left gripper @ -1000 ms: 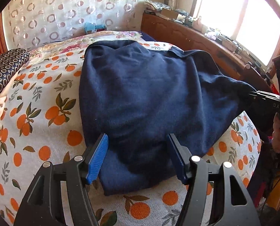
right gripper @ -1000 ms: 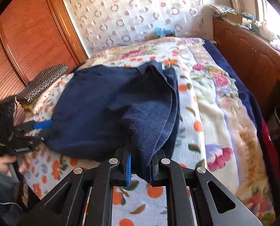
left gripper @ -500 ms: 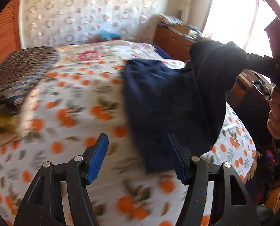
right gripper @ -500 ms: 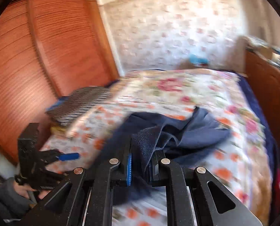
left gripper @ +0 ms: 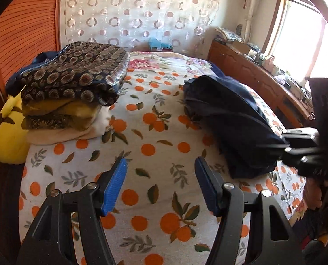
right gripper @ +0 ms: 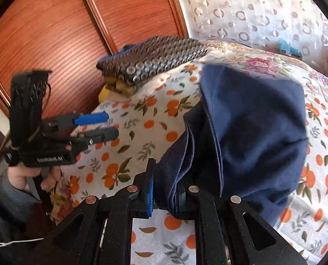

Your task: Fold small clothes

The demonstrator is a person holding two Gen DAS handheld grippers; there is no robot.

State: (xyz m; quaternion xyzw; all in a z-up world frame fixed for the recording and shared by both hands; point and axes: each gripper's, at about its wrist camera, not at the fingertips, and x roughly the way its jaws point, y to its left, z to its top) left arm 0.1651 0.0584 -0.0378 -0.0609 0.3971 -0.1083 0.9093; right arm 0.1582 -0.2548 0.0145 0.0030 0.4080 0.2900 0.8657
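the bed (left gripper: 155, 132) is wearing a white cover printed with oranges and leaves, with a flowered blanket showing beyond it. the dark navy knitted garment (right gripper: 252, 128) is lying bunched on the bed's right part, one end pinched in the right hand-held gripper (right gripper: 164, 190), whose jaws have just been opening slightly around the cloth. the left hand-held gripper (left gripper: 160, 183) is hanging spread and empty above the cover. a stack of folded patterned clothes (left gripper: 73, 88) is sitting by the reddish slatted wardrobe (right gripper: 53, 33). a wooden dresser (left gripper: 259, 81) is running under the bright window (left gripper: 307, 44).
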